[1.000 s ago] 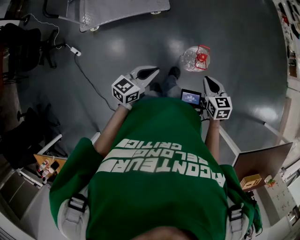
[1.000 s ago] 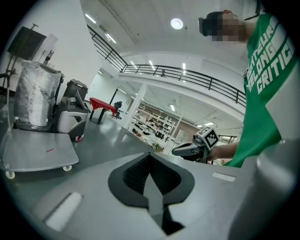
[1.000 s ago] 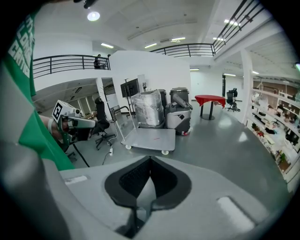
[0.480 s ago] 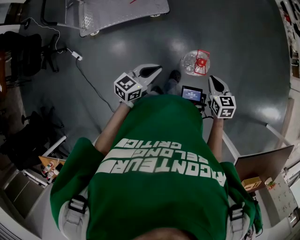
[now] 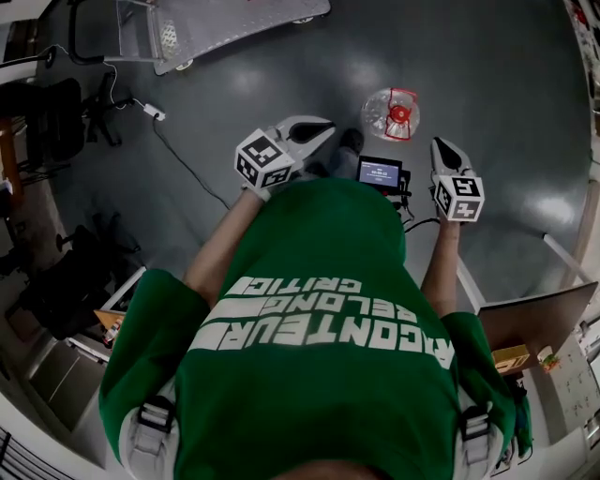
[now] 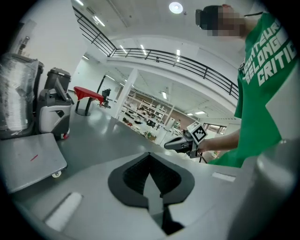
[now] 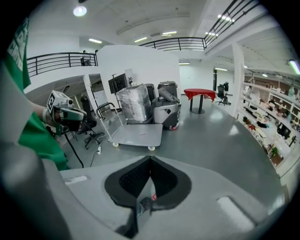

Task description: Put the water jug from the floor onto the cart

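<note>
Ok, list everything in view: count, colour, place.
water jug: one, clear with red handle, floor, upper right of head view
cart: one, grey flat deck, floor at head view's top left
cable: one, dark, floor near the cart
office chair: one, black, left edge
table: one, red top, far hall in right gripper view
screen device: one, black, head view centre
shirt: one, green, head view's lower half
left gripper: one, grey, jaws shut, empty
right gripper: one, grey, jaws shut, empty
</note>
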The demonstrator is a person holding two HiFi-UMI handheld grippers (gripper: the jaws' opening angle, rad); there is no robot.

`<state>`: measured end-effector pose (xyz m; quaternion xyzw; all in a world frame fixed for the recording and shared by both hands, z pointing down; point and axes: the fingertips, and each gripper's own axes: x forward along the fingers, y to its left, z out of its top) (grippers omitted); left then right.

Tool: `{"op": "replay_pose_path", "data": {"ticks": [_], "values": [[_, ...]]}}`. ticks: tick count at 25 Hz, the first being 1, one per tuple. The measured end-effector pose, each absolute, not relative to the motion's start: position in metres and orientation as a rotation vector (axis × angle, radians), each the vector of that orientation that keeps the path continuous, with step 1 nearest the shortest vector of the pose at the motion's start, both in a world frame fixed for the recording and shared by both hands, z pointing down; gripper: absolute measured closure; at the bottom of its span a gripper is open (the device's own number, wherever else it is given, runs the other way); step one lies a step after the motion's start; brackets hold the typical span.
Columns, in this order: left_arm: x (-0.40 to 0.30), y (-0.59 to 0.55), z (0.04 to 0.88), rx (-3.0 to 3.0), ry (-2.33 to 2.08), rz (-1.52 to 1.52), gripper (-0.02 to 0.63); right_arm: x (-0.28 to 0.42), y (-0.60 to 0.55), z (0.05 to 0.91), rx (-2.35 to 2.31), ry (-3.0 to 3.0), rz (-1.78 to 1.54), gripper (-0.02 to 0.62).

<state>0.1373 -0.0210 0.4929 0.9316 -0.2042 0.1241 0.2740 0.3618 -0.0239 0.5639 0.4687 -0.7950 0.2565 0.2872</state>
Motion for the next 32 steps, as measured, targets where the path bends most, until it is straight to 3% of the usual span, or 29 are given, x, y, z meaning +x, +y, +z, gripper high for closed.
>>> {"op": "replay_pose_path", "data": {"ticks": [14,32], "values": [[0.199,-0.026,0.529,2.490,-0.492,0.414,0.597,0.375,-0.015,0.647,1.058,-2.084,0.778,0.601],[0.178,0.003,0.531,2.463,-0.622,0.351,0.597,0.359,-0.003,0.666,0.965,-2.117,0.745,0.601]]}}
